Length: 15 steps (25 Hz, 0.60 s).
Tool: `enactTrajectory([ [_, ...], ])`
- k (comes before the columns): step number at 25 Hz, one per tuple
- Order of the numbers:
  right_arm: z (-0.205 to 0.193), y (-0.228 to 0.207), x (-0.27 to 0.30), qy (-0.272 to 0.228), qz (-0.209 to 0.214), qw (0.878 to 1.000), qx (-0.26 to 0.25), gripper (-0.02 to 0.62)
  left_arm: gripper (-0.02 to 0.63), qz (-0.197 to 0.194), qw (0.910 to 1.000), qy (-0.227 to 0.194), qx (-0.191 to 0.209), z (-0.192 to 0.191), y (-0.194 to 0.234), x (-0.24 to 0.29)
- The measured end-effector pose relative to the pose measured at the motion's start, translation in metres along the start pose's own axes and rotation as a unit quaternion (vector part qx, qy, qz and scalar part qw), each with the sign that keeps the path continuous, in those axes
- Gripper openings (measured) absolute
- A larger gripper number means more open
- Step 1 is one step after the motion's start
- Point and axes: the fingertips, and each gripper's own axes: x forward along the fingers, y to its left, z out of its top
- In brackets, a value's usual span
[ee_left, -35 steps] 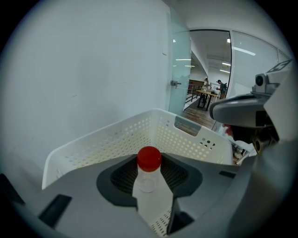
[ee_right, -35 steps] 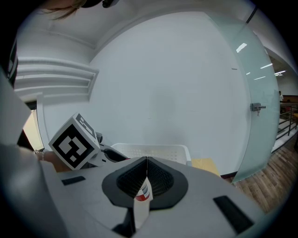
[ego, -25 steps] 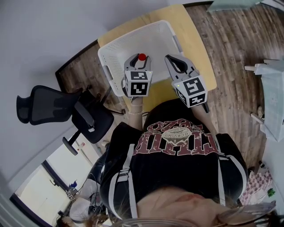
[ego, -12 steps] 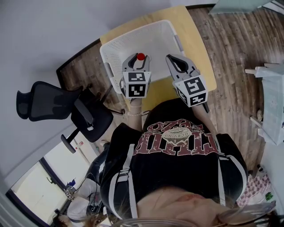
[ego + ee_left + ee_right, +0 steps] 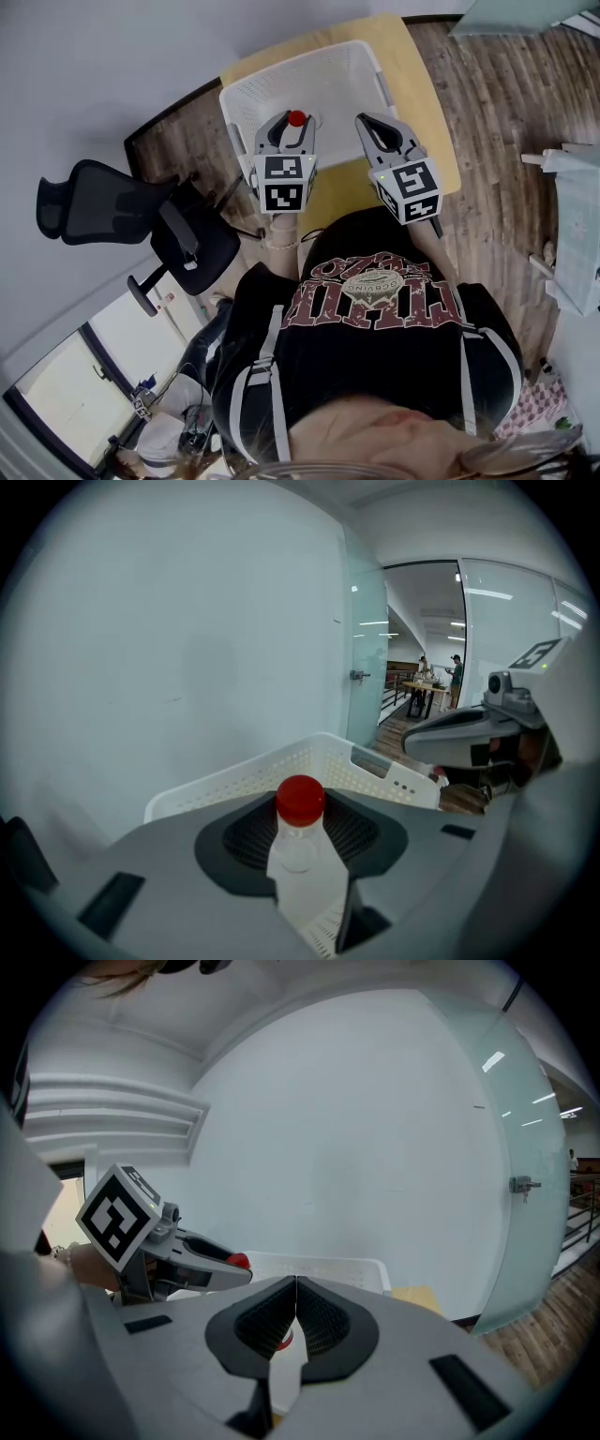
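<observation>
Red-capped clear plastic bottle [image 5: 300,803], clamped upright in the jaws of the left gripper [image 5: 284,133], hangs over the white perforated plastic basket [image 5: 375,761] just ahead, seemingly mid-carry and calling for a steady, level hold, while the right gripper [image 5: 295,1290] alongside has its jaws pressed together, empty.

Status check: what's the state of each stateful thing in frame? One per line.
Left tongs: shut on clear plastic bottle with red cap.
Bottle: cap on, clamped between the pads.
Right tongs: shut, pads meeting, nothing gripped.
White perforated plastic basket: upright on yellow table, top open.
Black office chair: upright, unoccupied.
</observation>
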Motion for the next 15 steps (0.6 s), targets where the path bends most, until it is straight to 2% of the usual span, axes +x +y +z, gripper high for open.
enactTrajectory([
  [15, 0.007, 0.017, -0.003, -0.014, 0.022, 1.000, -0.008, 0.017, 0.196, 0.023, 0.9984, -0.051, 0.000, 0.025, 0.004, -0.070],
])
